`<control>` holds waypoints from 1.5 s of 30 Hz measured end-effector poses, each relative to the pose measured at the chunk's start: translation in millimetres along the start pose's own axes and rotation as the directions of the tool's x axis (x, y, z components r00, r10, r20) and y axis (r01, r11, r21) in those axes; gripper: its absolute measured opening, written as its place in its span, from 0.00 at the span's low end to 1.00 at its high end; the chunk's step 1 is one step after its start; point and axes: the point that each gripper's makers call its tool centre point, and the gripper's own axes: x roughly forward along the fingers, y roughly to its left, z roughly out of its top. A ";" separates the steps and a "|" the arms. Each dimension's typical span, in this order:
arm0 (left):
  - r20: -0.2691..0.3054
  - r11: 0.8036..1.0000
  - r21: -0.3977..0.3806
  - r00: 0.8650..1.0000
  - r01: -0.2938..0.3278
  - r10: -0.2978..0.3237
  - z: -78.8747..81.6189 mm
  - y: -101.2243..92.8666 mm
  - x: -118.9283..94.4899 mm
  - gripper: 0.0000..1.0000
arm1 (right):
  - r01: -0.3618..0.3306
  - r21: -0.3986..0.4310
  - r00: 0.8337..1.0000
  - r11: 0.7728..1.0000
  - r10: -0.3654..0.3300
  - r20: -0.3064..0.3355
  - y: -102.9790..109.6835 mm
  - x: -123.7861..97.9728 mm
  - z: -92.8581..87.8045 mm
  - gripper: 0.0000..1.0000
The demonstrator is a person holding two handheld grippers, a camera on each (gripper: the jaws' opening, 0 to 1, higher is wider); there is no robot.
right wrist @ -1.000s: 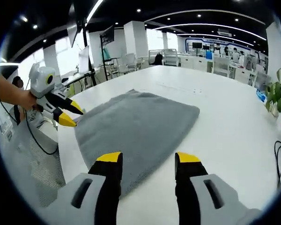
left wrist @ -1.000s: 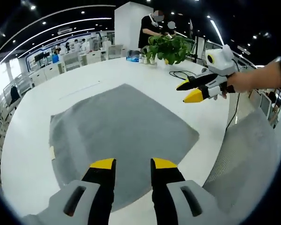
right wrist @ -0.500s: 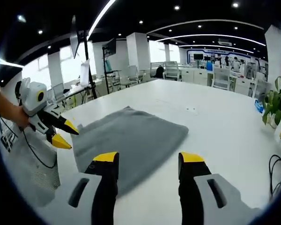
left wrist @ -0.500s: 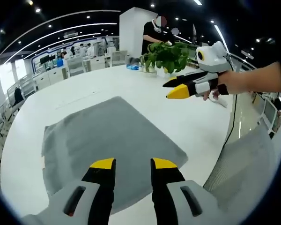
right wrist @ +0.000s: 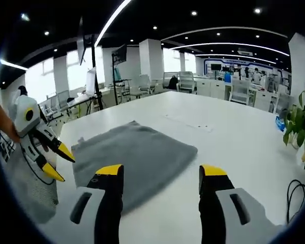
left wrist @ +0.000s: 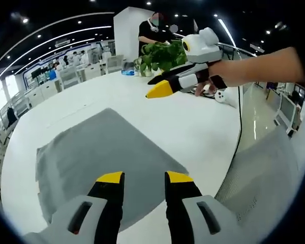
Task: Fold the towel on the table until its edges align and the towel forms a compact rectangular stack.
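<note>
Both tools have lifted higher off the white table (left wrist: 193, 127) than a second ago. The left tool (left wrist: 142, 178) hangs above the flat grey towel (left wrist: 99, 155), jaws slightly apart, empty. The right tool (right wrist: 160, 172), jaws wide apart, holds nothing and touches nothing

The left gripper view looks down from above the near edge of the grey towel (left wrist: 104, 152), facing across the white table (left wrist: 203, 132) toward a potted plant (left wrist: 160, 53) at the far side. The right gripper view sits lower, off the towel's (right wrist: 134, 155) other side, facing along the table (right wrist: 234, 147) toward distant desks. Both share the towel and the table around it, and each catches the other gripper beside the towel: right gripper (left wrist: 156, 91), left gripper (right wrist: 58, 160).
</note>
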 end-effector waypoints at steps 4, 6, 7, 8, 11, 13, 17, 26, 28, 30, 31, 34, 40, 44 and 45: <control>0.009 1.000 0.016 1.000 -0.003 0.003 5.3 -4.5 4.2 0.33 | -0.009 -0.018 1.000 1.000 0.008 -0.017 2.8 3.9 0.4 0.60; 0.018 0.999 0.046 1.000 -0.009 0.008 6.0 -5.9 7.4 0.33 | -0.018 -0.030 0.999 0.999 0.017 -0.031 1.1 7.3 -1.4 0.59; 0.015 0.999 0.051 1.000 -0.009 0.008 5.3 -9.1 8.3 0.33 | -0.021 -0.040 0.999 0.999 0.019 -0.048 -0.1 8.5 -3.1 0.60; 0.015 0.999 0.049 1.000 -0.008 0.007 5.3 -10.5 9.0 0.33 | -0.021 -0.046 0.998 0.999 0.019 -0.056 -1.5 9.2 -3.8 0.60; 0.018 0.999 0.040 1.000 0.001 -0.002 5.6 -16.6 11.3 0.34 | -0.029 -0.056 0.998 0.998 0.026 -0.054 2.0 7.7 -0.3 0.60; 0.019 0.999 0.038 1.000 0.001 -0.002 5.8 -18.5 12.3 0.35 | -0.029 -0.064 0.998 0.998 0.025 -0.063 -2.9 10.1 -0.7 0.60; 0.012 1.000 0.027 1.000 0.003 -0.004 5.6 -22.0 15.0 0.37 | -0.026 -0.063 0.997 0.998 0.021 -0.075 -7.7 11.1 -2.3 0.60; 0.000 1.000 0.021 1.000 0.010 -0.010 7.0 -24.2 16.9 0.37 | -0.055 -0.034 0.990 0.998 0.050 -0.129 -13.8 26.8 -19.8 0.54; -0.002 1.000 0.015 1.000 0.010 -0.010 6.8 -24.1 17.6 0.37 | -0.057 -0.033 0.990 0.998 0.052 -0.131 -10.2 28.8 -20.6 0.54; -0.001 1.000 0.014 1.000 0.008 -0.008 7.1 -23.7 18.7 0.37 | -0.063 -0.032 0.989 0.997 0.058 -0.136 -8.2 32.5 -21.8 0.53; -0.001 1.000 0.015 1.000 0.008 -0.008 7.2 -23.6 19.0 0.37 | -0.064 -0.039 0.989 0.997 0.058 -0.139 -9.6 35.2 -22.7 0.53; -0.007 1.000 0.023 1.000 0.012 -0.012 6.8 -24.3 22.7 0.38 | -0.063 -0.043 0.988 0.997 0.057 -0.141 -14.9 38.9 -21.1 0.52; -0.003 1.000 -0.009 1.000 0.028 -0.028 3.7 -29.8 30.4 0.47 | -0.057 -0.017 0.990 0.998 0.054 -0.133 -27.3 53.5 -20.7 0.53; -0.008 0.999 0.003 0.999 0.034 -0.034 2.5 -33.7 32.6 0.53 | -0.057 -0.001 0.989 0.998 0.056 -0.135 -33.2 61.3 -23.0 0.45; -0.011 0.999 0.001 0.999 0.034 -0.034 2.4 -33.8 33.0 0.53 | -0.060 -0.008 0.989 0.998 0.059 -0.137 -33.2 62.9 -23.7 0.40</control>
